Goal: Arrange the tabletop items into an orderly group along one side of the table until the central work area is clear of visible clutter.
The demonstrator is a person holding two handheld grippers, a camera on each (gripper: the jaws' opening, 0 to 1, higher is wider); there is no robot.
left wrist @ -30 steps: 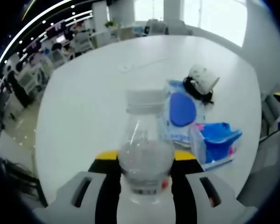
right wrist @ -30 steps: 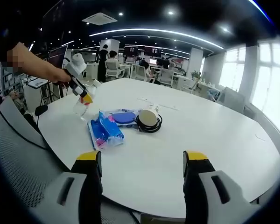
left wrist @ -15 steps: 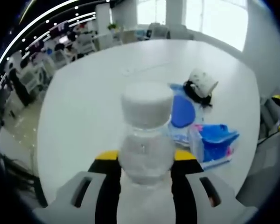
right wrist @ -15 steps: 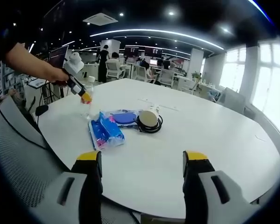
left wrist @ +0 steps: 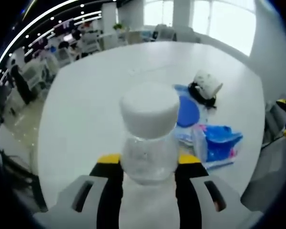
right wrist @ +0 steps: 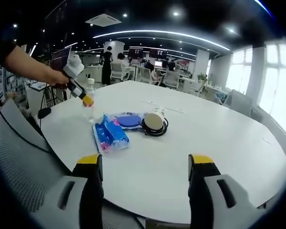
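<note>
**Round white table, office bg**

White table [right wrist: 190, 143] w/ items at left edge. L gripper [left wrist: 146, 164] clamped on clear bottle [left wrist: 148, 138], white cap, upright at edge. Then blue tissue pack [right wrist: 110, 137], blue disc [right wrist: 127, 120], cable coil w/ puck [right wrist: 154, 123]. R gripper [right wrist: 146, 168] jaws apart, holding nothing.

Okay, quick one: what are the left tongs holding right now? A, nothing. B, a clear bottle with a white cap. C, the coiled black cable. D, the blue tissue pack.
B: the left tongs are shut on the bottle, its white cap towards the camera; the tissue pack lies on the table.
</note>
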